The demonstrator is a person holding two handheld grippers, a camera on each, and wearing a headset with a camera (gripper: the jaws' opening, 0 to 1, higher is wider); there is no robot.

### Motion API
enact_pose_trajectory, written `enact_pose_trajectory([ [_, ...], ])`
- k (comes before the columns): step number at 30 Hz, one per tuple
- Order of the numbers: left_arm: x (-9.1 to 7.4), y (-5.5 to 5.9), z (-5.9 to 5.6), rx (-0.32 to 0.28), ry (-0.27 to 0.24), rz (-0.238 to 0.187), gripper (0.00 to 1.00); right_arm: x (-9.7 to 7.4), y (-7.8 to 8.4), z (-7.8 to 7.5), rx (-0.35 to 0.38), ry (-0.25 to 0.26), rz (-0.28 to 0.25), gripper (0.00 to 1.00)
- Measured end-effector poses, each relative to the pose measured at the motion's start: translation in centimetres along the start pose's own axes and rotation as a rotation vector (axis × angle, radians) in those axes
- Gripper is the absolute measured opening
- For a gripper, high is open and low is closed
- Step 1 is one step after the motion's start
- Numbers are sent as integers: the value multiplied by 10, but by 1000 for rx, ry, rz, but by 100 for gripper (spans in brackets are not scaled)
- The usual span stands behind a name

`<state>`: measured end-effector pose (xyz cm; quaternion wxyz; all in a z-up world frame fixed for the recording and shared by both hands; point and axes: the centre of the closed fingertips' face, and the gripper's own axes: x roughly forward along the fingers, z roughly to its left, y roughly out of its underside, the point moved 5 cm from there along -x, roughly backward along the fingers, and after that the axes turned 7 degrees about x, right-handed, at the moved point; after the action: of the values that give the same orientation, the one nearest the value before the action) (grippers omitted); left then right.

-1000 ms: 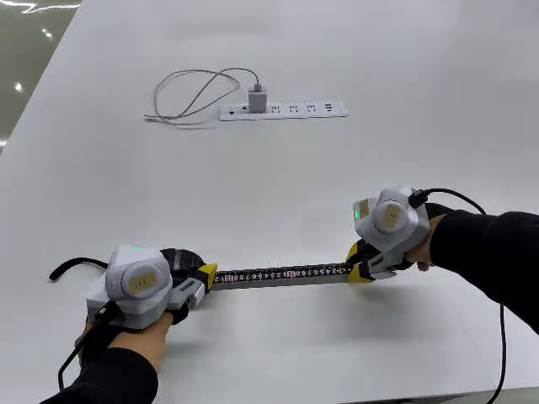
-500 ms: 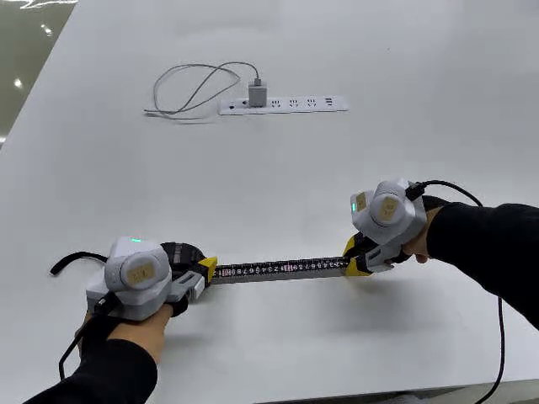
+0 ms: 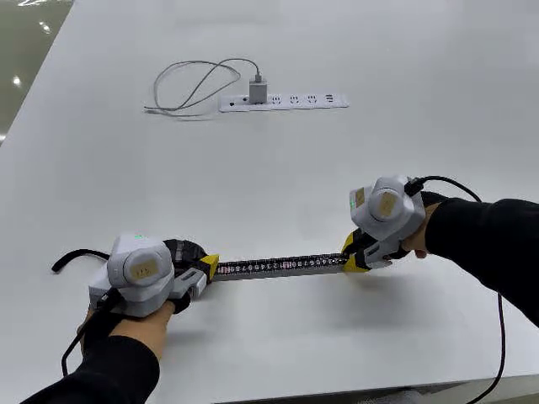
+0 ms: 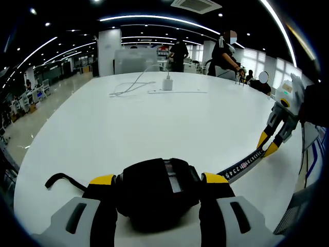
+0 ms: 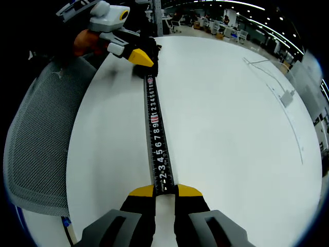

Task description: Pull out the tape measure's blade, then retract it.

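Left gripper (image 3: 205, 270) grips black round tape measure (image 3: 182, 252) near white table's (image 3: 278, 177) front edge; right gripper (image 3: 351, 257) pinches its dark numbered blade (image 3: 278, 267).

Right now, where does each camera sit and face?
Head view: worn on the head, looking down at the white workbench; both dark sleeves, left gripper, right gripper show.
Left gripper view: on that gripper, looking over the black tape measure case in its jaws toward the right gripper and its sleeve.
Right gripper view: on that gripper, looking along the black numbered blade toward the left gripper and its hand.
Shared: both gripper views see the blade, facing each other.
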<state>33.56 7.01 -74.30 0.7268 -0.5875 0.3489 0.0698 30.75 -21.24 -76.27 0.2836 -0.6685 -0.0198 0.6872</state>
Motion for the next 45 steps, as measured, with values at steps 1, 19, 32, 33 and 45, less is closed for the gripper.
enact_pose_trajectory([
  [1, 0, 0, 0, 0, 1, 1, 60, 0, 0, 0, 2, 0, 1, 9],
  [19, 0, 0, 0, -1, 4, 4, 60, 2, -2, 0, 10, -2, -2, 9],
  [32, 0, 0, -1, -2, 5, 6, 60, 2, -4, 1, 16, 5, -5, 10],
  [33, 0, 0, -1, -2, 5, 7, 60, 3, -4, 1, 15, 7, -5, 10],
  [45, 0, 0, -1, -2, 5, 4, 60, 3, -6, 2, 17, 6, -10, 9],
])
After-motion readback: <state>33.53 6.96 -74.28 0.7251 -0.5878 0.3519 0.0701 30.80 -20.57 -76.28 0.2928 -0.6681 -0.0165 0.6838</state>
